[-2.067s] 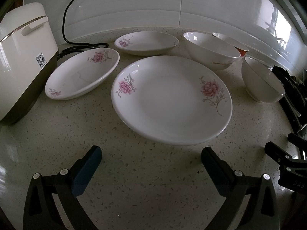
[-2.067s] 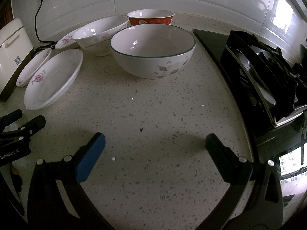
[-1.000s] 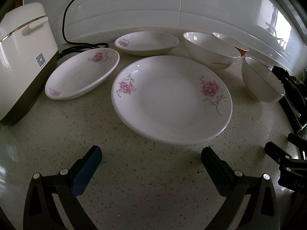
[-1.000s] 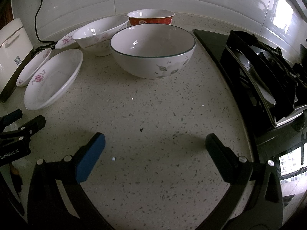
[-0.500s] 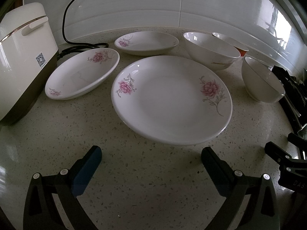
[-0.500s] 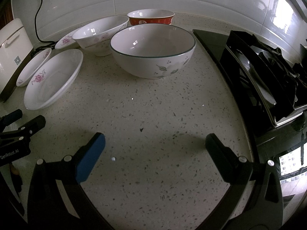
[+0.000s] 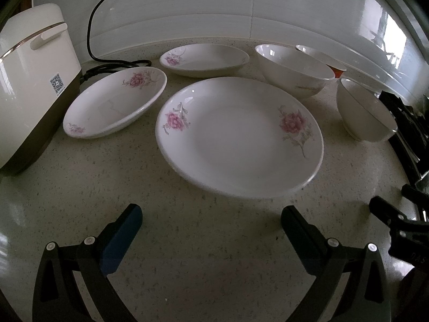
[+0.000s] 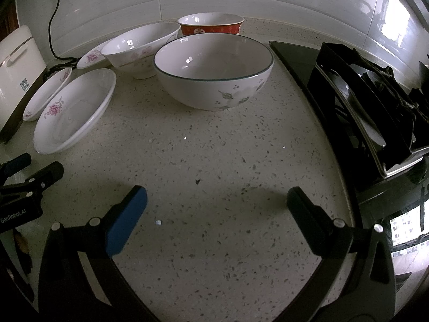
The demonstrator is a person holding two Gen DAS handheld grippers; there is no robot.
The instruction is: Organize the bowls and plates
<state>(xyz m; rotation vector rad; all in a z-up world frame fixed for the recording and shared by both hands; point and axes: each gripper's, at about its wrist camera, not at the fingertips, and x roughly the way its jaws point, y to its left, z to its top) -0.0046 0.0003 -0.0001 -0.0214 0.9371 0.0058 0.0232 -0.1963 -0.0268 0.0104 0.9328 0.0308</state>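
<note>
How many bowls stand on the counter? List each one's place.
3: green-rimmed bowl nearest the stove, pink-flowered bowl to its left, red bowl behind them by the wall.

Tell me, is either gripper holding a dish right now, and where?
Nothing is held. The left gripper and right gripper are both open over bare countertop.

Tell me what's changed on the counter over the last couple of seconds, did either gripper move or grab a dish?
Nothing visibly changed. The left gripper and right gripper are both open and empty above the counter, as before. The large floral plate and green-rimmed bowl sit exactly where they were.
</note>
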